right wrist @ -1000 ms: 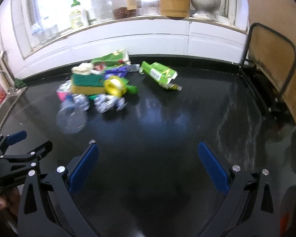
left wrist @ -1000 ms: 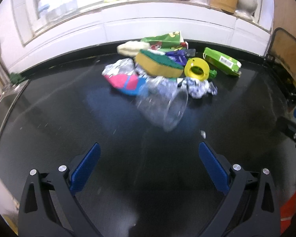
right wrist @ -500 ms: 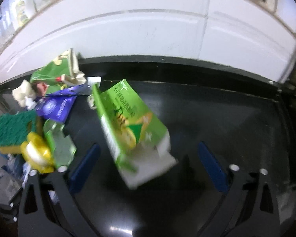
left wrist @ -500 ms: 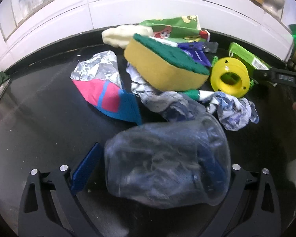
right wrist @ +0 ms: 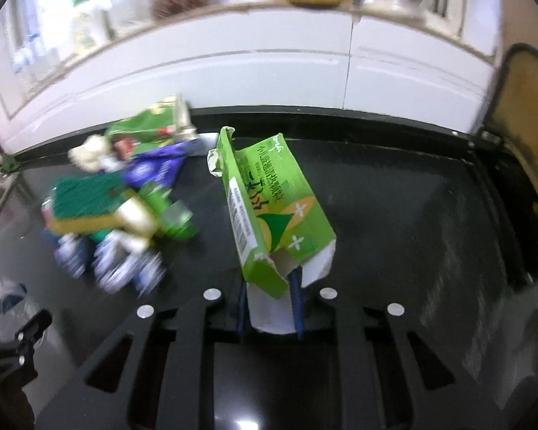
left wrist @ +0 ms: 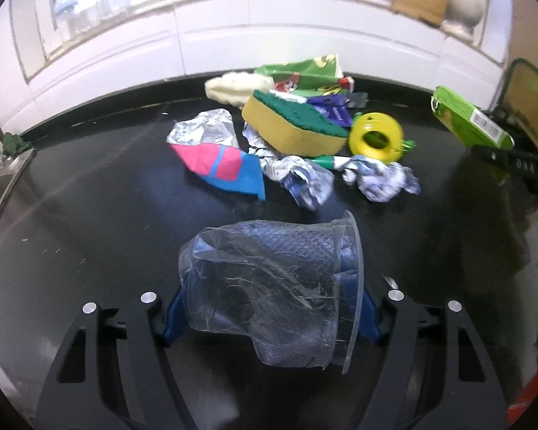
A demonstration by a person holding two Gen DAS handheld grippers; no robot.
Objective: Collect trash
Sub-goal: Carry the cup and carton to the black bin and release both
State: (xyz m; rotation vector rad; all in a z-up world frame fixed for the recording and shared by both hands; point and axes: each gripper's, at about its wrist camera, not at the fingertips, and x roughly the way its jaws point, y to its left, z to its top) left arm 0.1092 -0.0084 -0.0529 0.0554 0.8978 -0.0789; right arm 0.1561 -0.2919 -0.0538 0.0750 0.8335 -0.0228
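On the glossy black table (left wrist: pixel 89 222), the left gripper (left wrist: pixel 269 308) has just been closing its blue-padded fingers (left wrist: pixel 174 313) around a crushed clear plastic cup (left wrist: pixel 272 290). The cup lies on its side between the pads, long axis running across the fingers, flattened base to the left and wide rim to the right; both pads press on its walls. Beyond it sits the litter heap: a pink-and-blue foil wrapper (left wrist: pixel 222 165), a yellow sponge with a green scouring face (left wrist: pixel 290 125), a yellow plastic ring (left wrist: pixel 376 138) and crumpled blue-white foil wrappers (left wrist: pixel 380 179).

Further right, the right gripper (right wrist: pixel 269 308) has also just been closing, and its fingers (right wrist: pixel 297 301) now clamp the torn white bottom end of a green cardboard drink carton (right wrist: pixel 269 208). The carton's long axis runs away from the gripper toward the white tiled wall (right wrist: pixel 269 75), leaning a little left, its opened top end farthest away. The heap lies blurred to the carton's left.
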